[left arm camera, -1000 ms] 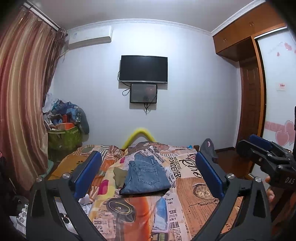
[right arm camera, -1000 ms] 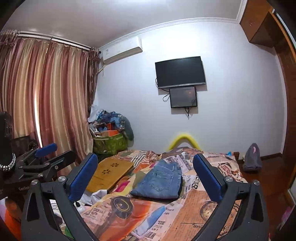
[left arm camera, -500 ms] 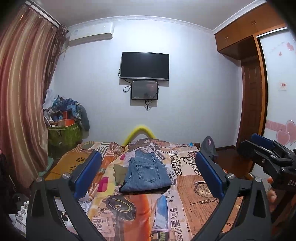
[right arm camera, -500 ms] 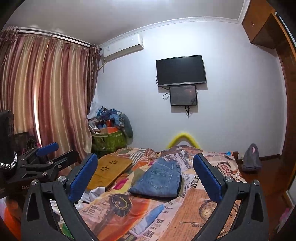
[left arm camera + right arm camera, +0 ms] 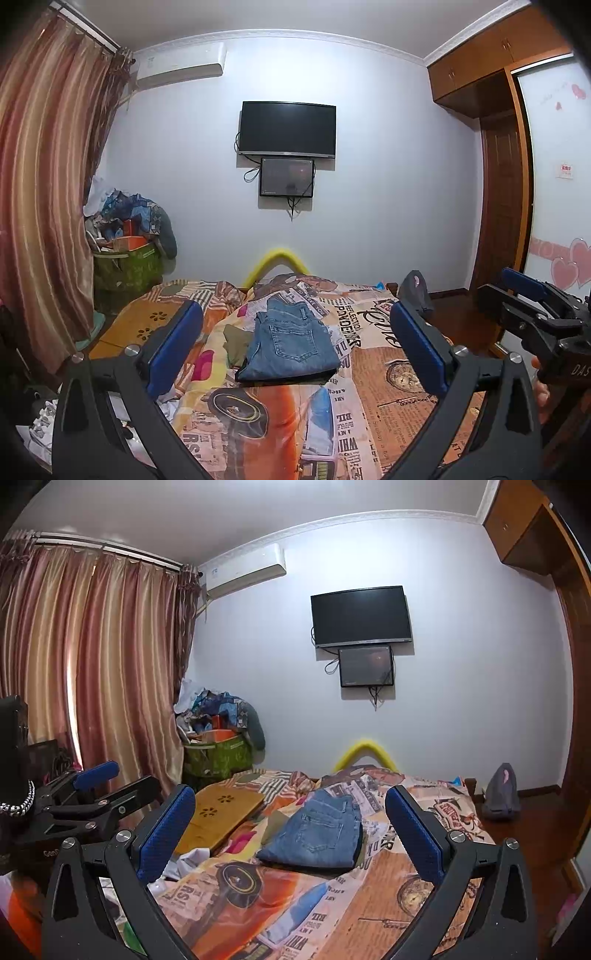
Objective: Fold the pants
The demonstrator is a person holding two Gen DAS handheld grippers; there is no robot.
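Nearest the left wrist camera, the left gripper holds its two black fingers with blue pads spread wide apart, nothing between them. The right gripper likewise has its blue-padded fingers splayed and empty; both hang above the near part of the bed. Under them lies the orange, newspaper-print bedspread. Farther along it rest the blue denim pants, folded into a compact rectangle with a back pocket facing up, partly on an olive green cloth. Left of them sits a flat wooden board with flower cut-outs. Beyond the bed's far end rises a yellow foam arch, then a white wall with a black wall-mounted television.
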